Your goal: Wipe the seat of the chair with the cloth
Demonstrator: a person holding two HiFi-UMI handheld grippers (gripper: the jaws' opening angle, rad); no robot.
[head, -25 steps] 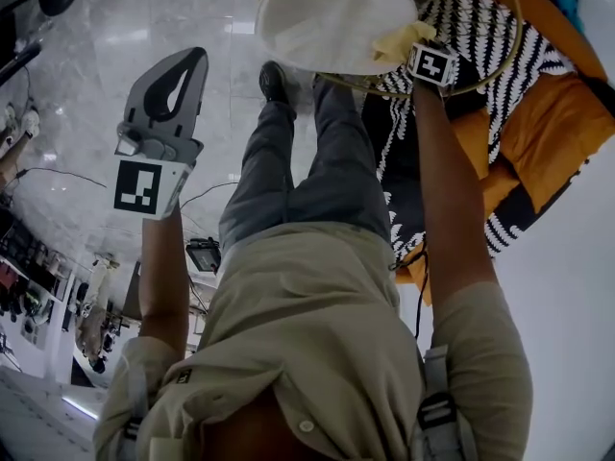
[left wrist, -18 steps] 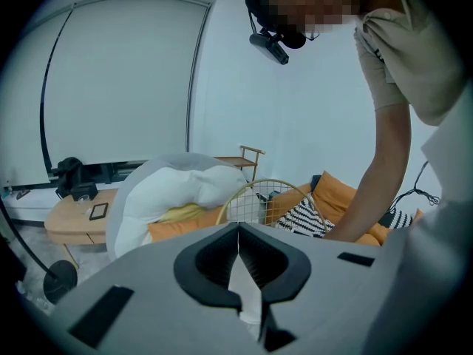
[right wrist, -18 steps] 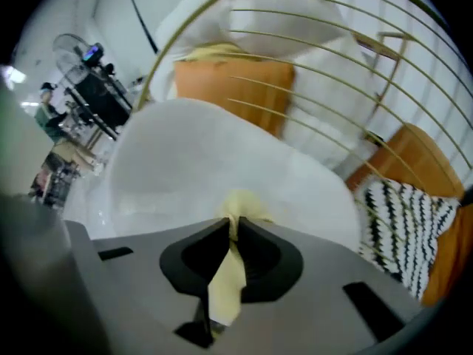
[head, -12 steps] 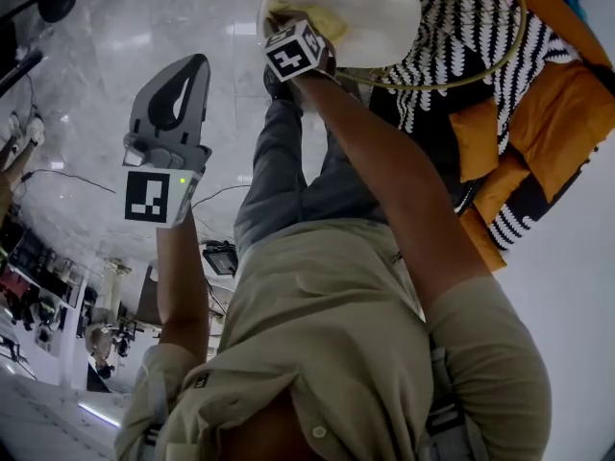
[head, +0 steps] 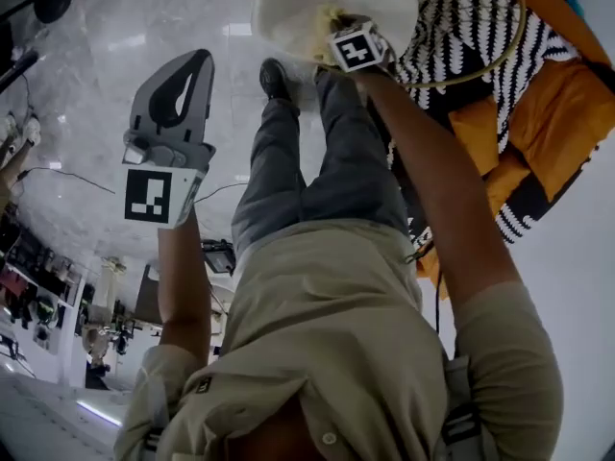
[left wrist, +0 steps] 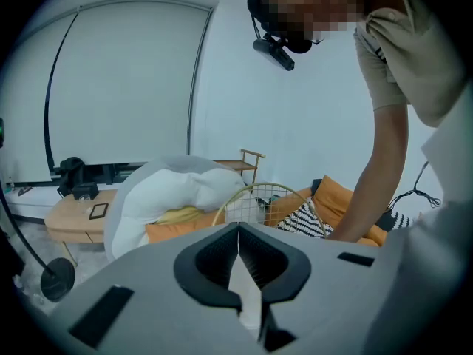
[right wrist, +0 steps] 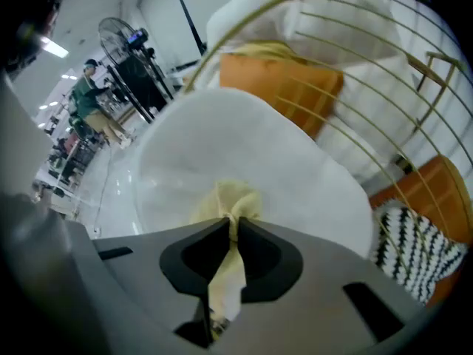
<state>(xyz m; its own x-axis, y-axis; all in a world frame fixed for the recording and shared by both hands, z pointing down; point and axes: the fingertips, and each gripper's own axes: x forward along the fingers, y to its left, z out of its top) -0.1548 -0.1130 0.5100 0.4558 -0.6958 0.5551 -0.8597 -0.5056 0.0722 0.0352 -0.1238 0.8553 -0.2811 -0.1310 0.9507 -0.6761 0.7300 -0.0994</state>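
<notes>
The chair's round white seat (head: 317, 3) lies at the top of the head view, with its gold wire back (head: 480, 41) to the right. A pale yellow cloth (right wrist: 225, 205) is pinched in my right gripper (right wrist: 233, 220), which is shut on it and presses it onto the white seat (right wrist: 295, 176). In the head view the right gripper (head: 344, 38) sits over the seat's near middle with the cloth (head: 322, 19) bunched beside it. My left gripper (head: 178, 89) hangs shut and empty over the floor, well left of the chair. Its own view shows the left gripper (left wrist: 238, 231) with the tips closed.
An orange cushion (head: 567, 123) and a black-and-white patterned cushion (head: 461, 56) lie right of the chair. The person's legs and shoe (head: 274, 80) stand beside the seat on a glossy marble floor (head: 106, 36). A low wooden table (left wrist: 74, 209) and a fan stand (right wrist: 122, 39) are farther off.
My right gripper with the cloth swept from the seat's right edge to its left side, then came back toward the middle. The left gripper stayed nearly still.
</notes>
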